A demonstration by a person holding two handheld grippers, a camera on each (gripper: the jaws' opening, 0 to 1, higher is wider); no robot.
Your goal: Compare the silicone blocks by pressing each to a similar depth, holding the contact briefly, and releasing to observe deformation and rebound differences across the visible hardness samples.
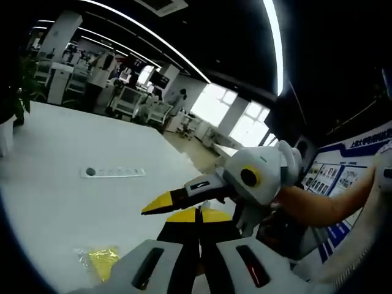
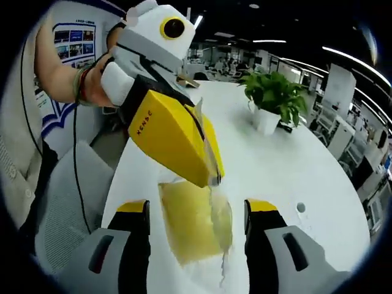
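Surface: smooth white table (image 2: 275, 165), open office, ceiling strip lights | Item: translucent yellow bagged silicone block (image 2: 196, 229), glossy, crinkled | left gripper (image 2: 205, 174) pinches bag | right gripper (image 2: 196, 211) jaws apart.

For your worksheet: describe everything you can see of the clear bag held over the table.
The bag is thin, clear, crinkled plastic holding flat yellow blocks. It hangs upright above the white table, pinched at its top edge by the left gripper. Its lower part sits between the right gripper's open jaws, apparently untouched by them.
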